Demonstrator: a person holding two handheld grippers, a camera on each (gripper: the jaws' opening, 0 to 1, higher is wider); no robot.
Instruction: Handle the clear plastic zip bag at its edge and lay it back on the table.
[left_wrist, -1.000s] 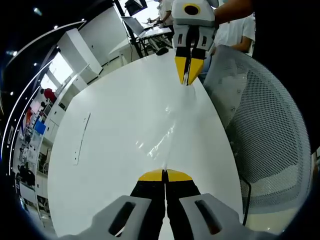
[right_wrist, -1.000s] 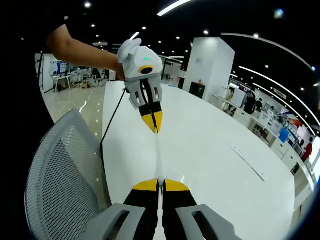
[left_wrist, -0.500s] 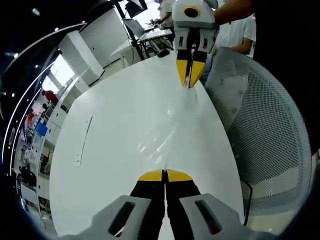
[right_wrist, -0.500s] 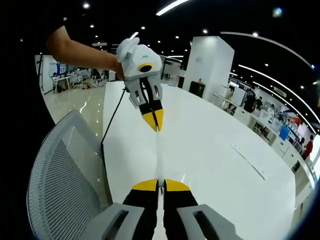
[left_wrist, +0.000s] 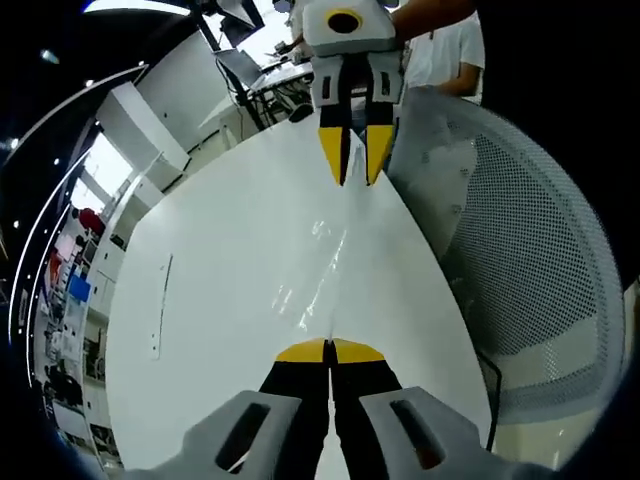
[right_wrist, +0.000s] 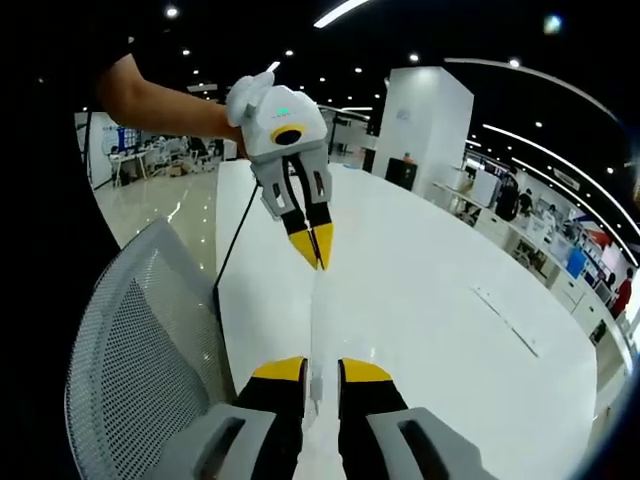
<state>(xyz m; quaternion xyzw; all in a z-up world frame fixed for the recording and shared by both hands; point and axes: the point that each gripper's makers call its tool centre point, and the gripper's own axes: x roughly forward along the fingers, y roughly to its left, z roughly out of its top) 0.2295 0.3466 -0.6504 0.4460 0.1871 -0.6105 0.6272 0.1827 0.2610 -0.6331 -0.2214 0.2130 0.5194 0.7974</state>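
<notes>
The clear plastic zip bag (left_wrist: 322, 262) hangs stretched edge-on above the white table (left_wrist: 220, 300), running from my left gripper to my right one. My left gripper (left_wrist: 328, 348) is shut on the bag's near edge at the bottom of the left gripper view. At the top of that view my right gripper (left_wrist: 354, 182) has its yellow jaws parted around the far edge. In the right gripper view the bag (right_wrist: 315, 320) is a thin strip. My right gripper (right_wrist: 320, 368) stands open, the strip in the gap. My left gripper (right_wrist: 320, 262) pinches the far end.
A grey mesh chair (left_wrist: 540, 260) stands against the table's edge beside both grippers, also seen as the chair (right_wrist: 140, 340). A thin flat strip (left_wrist: 160, 305) lies on the table. A black cable (right_wrist: 232, 250) trails off the table edge. People and desks fill the far background.
My right gripper has opened, letting go of the bag's edge. The left gripper stays shut on the bag. Both views have shifted slightly with the hands.
</notes>
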